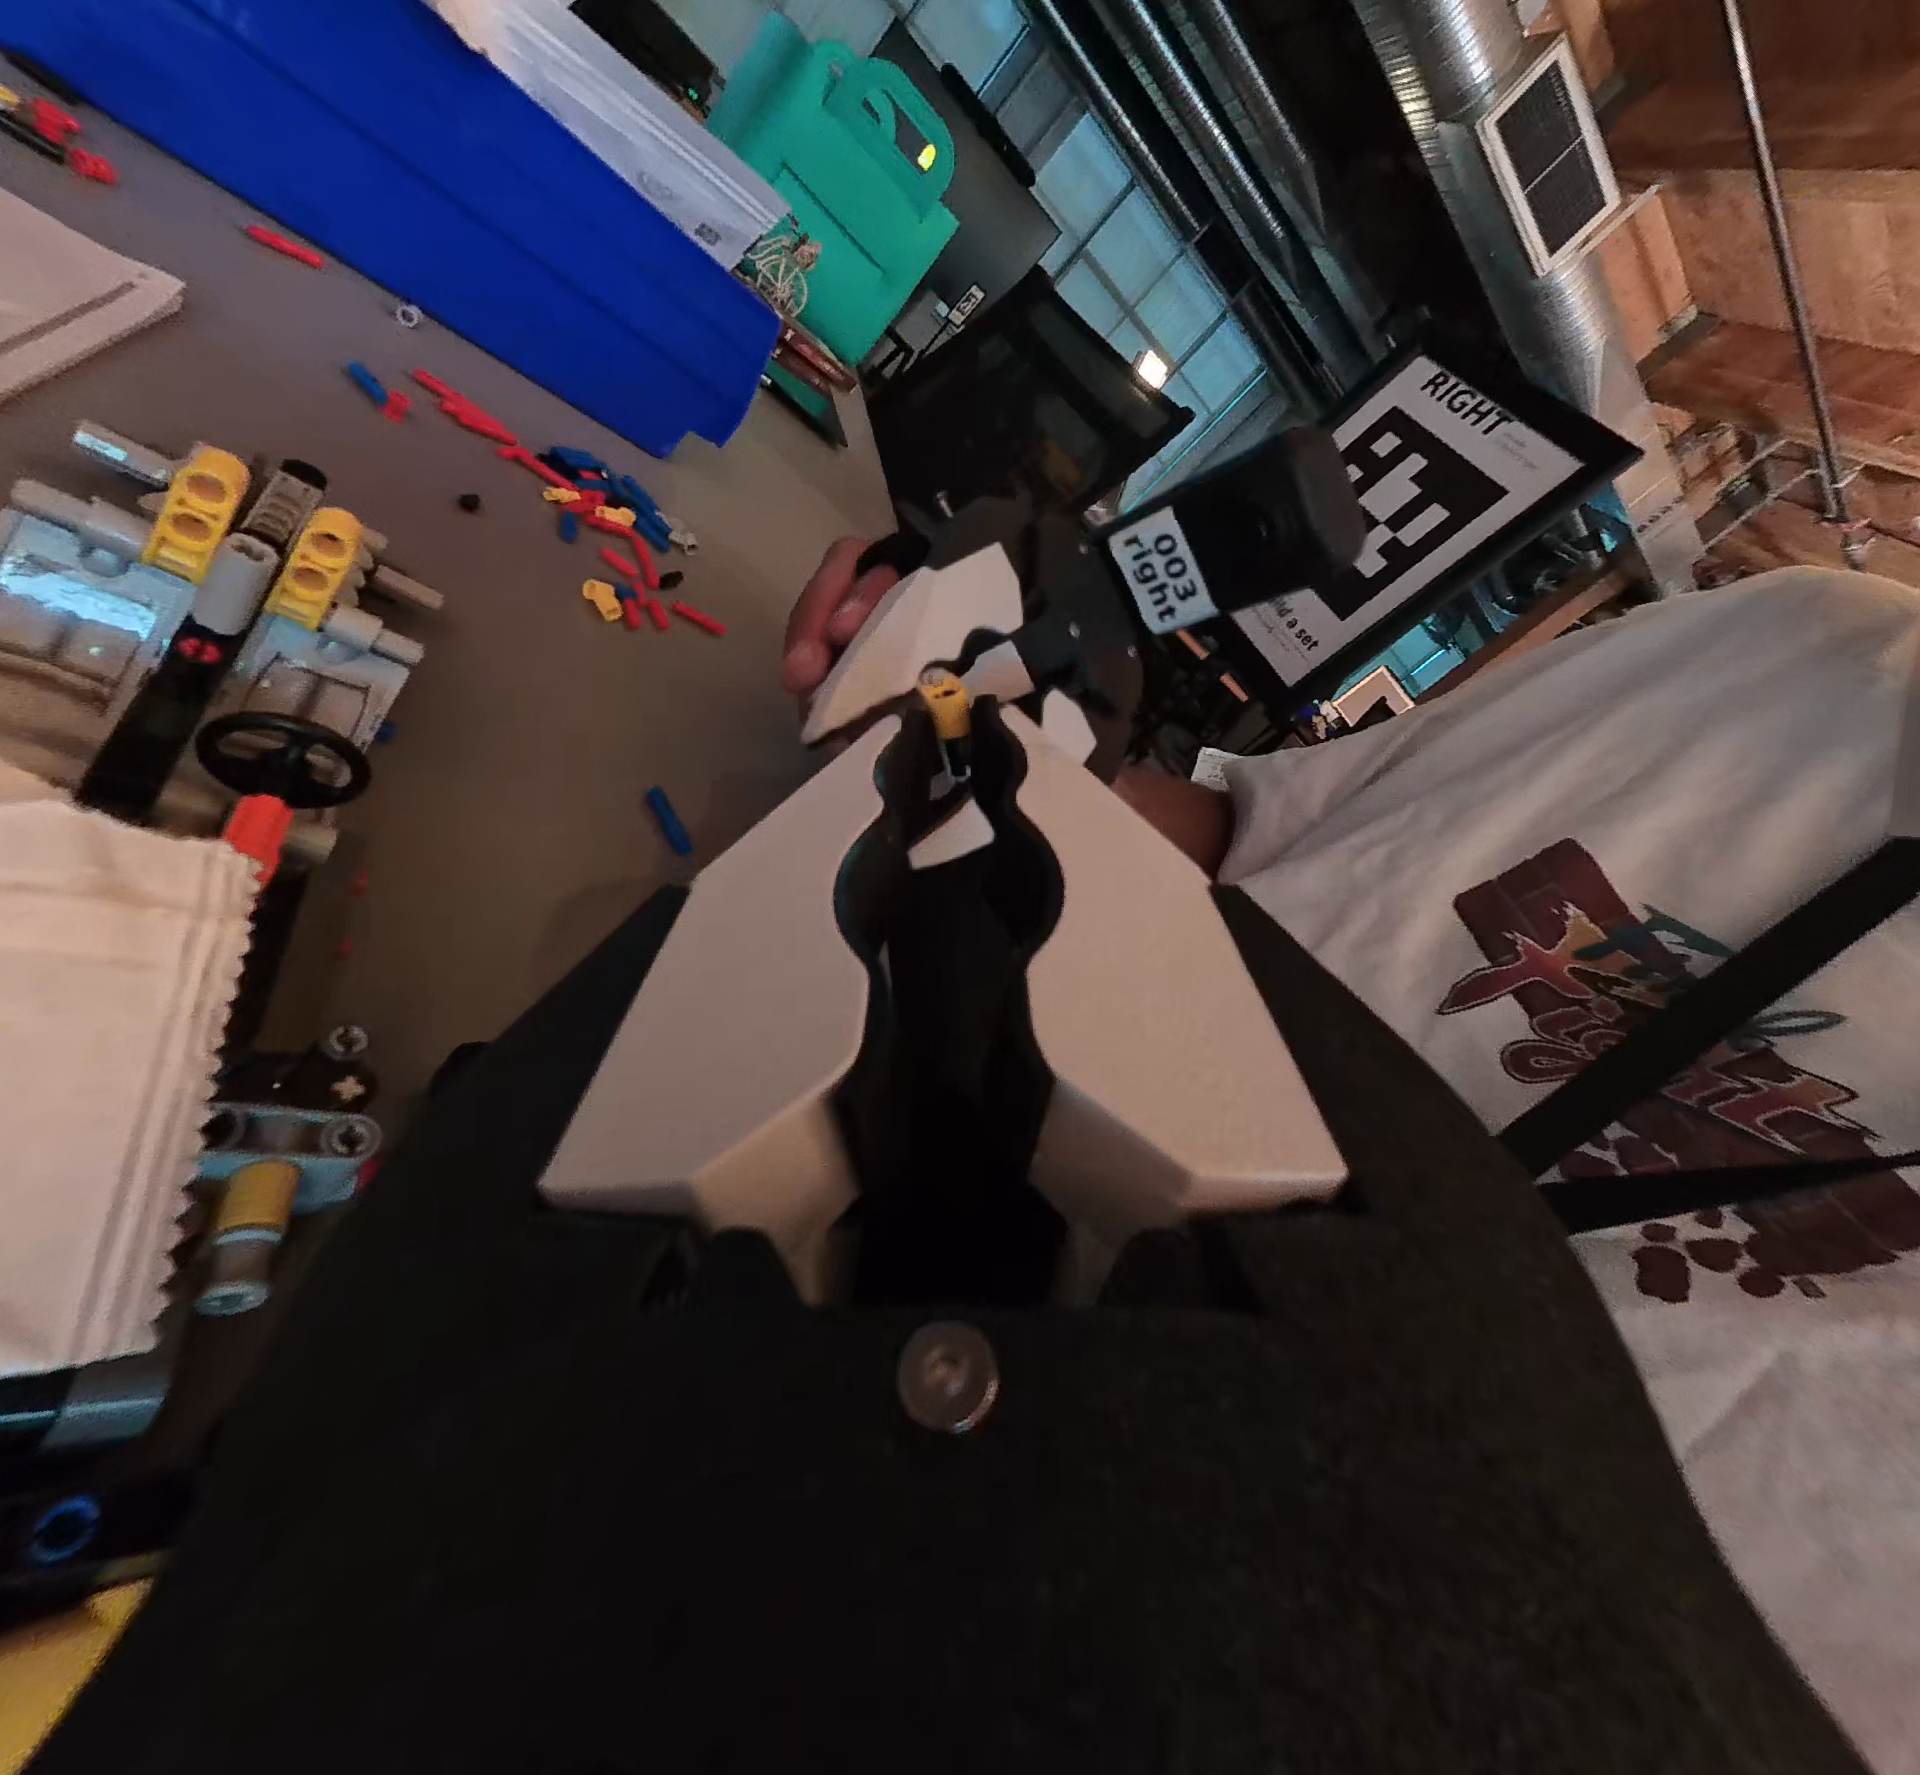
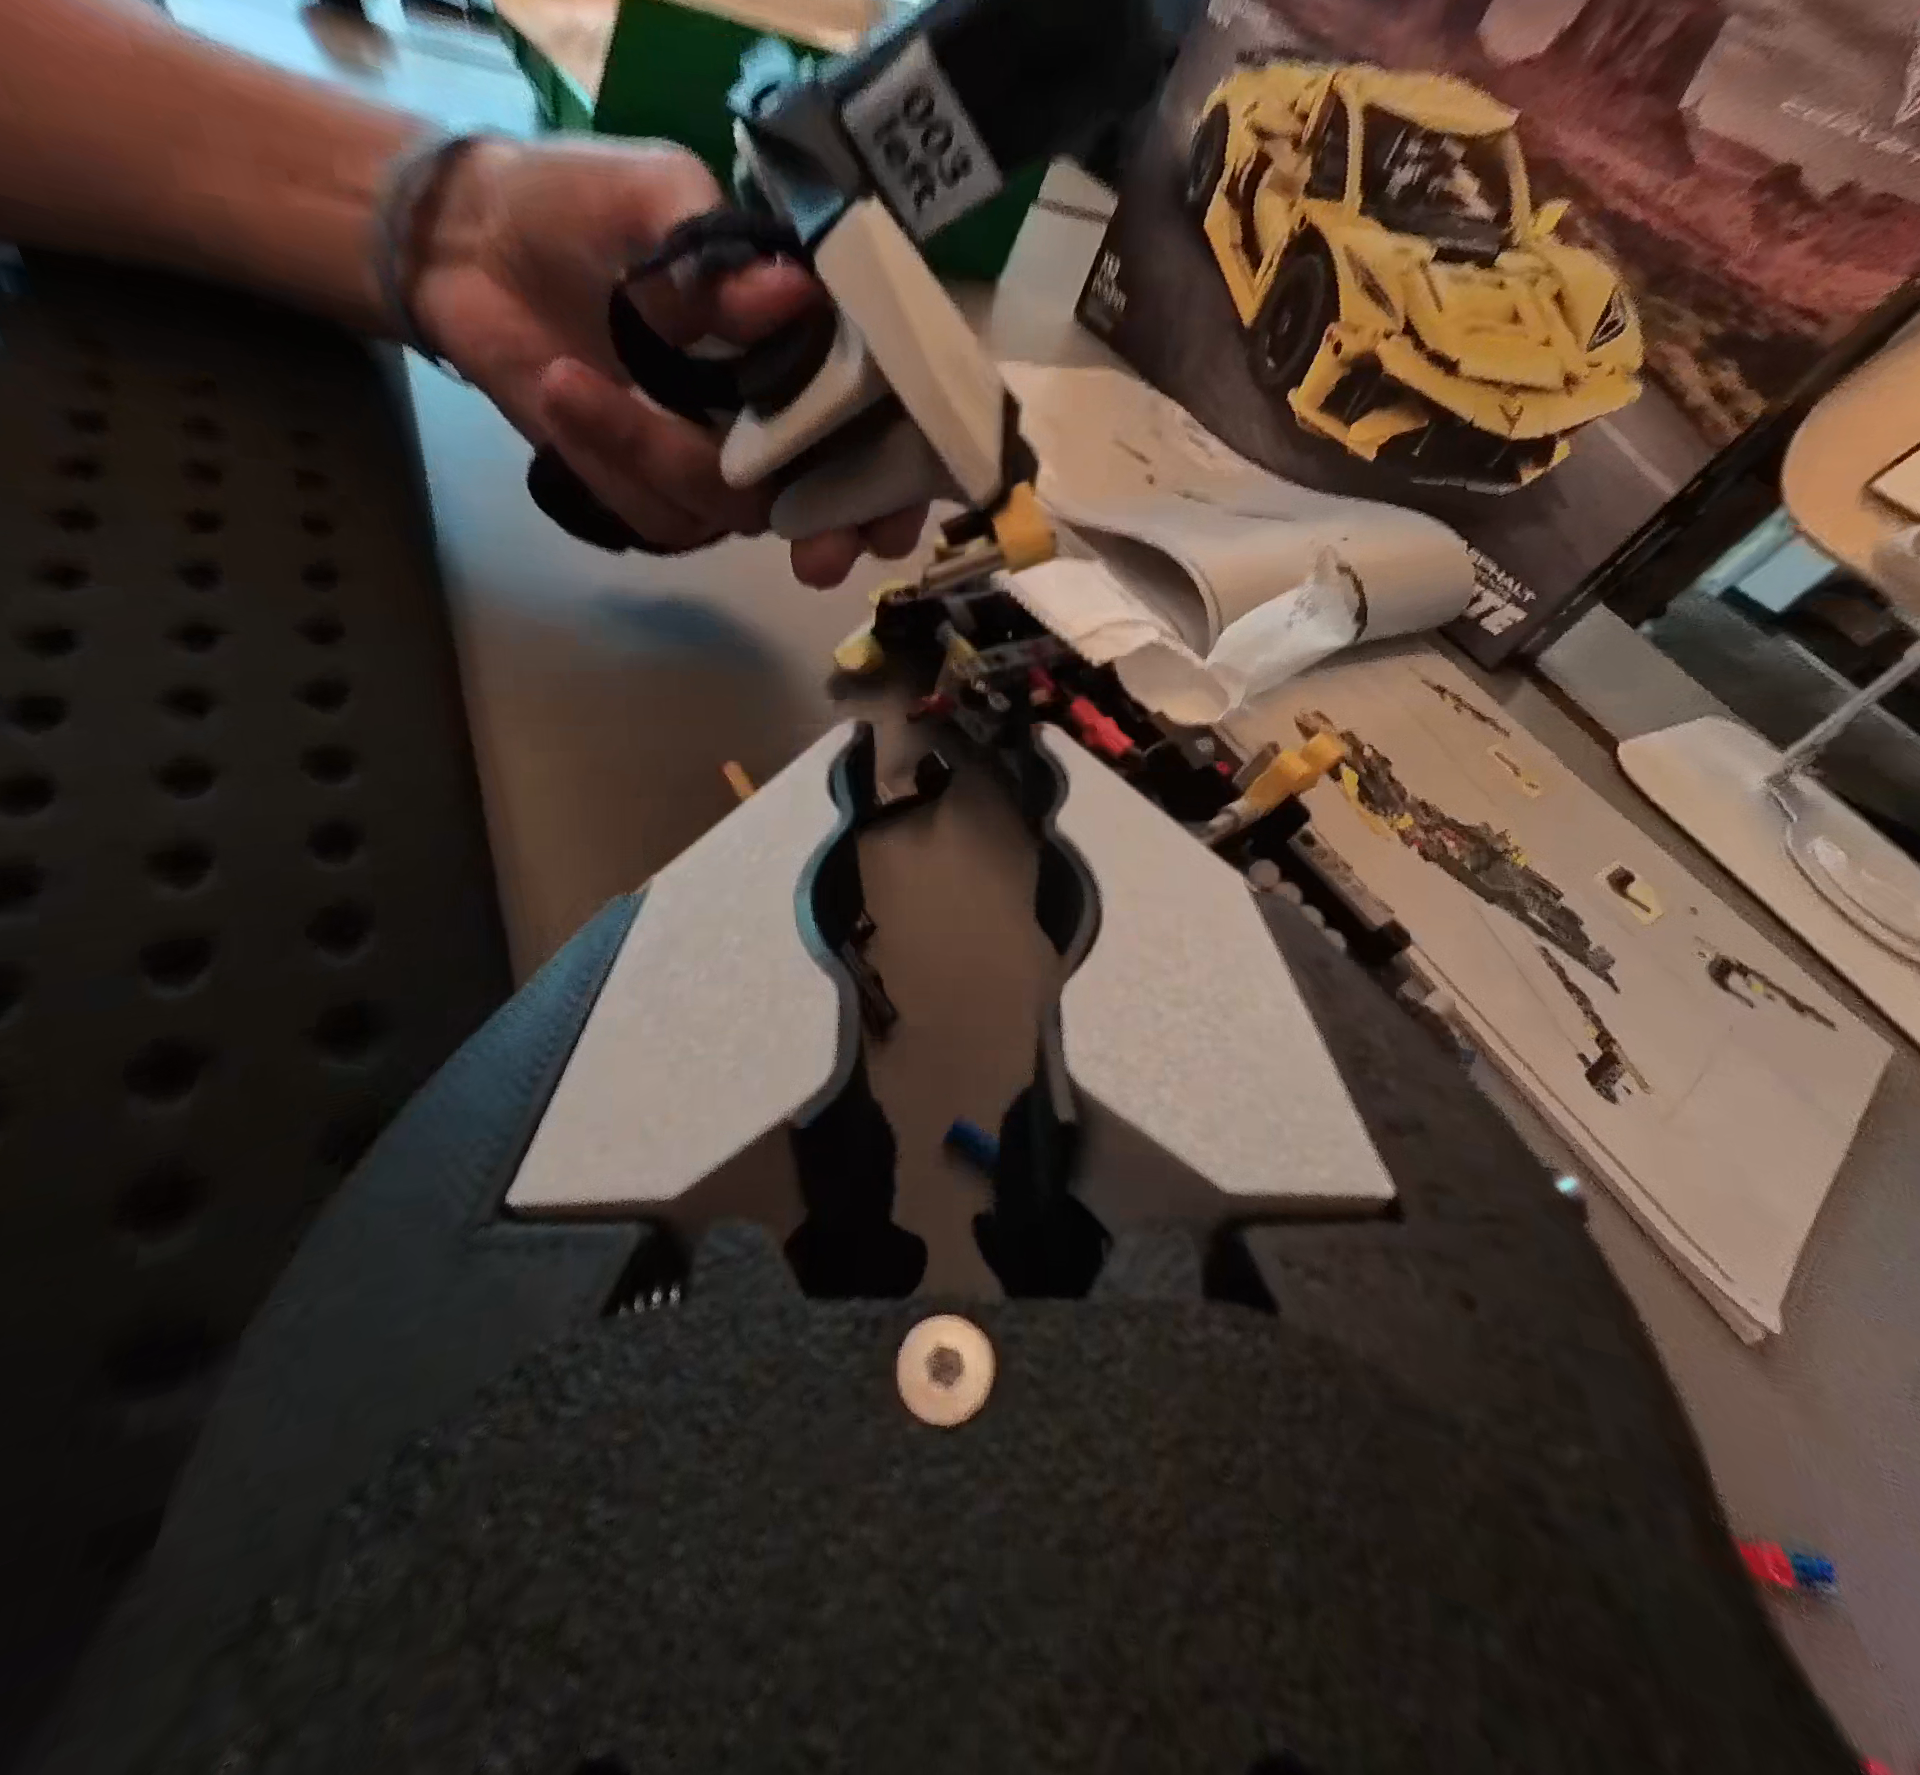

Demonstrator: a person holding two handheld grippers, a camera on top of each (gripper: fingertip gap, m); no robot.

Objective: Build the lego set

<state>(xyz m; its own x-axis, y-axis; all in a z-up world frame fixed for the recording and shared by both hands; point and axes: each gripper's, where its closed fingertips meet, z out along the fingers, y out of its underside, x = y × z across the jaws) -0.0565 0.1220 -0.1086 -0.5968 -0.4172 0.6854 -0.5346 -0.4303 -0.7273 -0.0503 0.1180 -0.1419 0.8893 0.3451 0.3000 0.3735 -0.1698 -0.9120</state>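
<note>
Your left claw point(image 1: 948, 738) pinches a small yellow connector point(image 1: 943, 709) with a dark pin, at centre frame. Your right claw point(image 2: 951, 769) stands open above the half-built black chassis point(image 2: 1039, 697) on the bench point(image 2: 623, 665), mid-frame.

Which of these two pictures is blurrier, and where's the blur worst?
Right wrist view: blurrier, worst on the left gripper and hand near the top, with the table edges smeared. Left wrist view: mostly sharp on the yellow piece; soft toward the lower corners, strong wide-angle bending.

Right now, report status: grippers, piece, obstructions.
Left gripper shut on yellow connector piece, held aloft. Right gripper open, empty, facing it. Partial car build below; nothing between.
</note>
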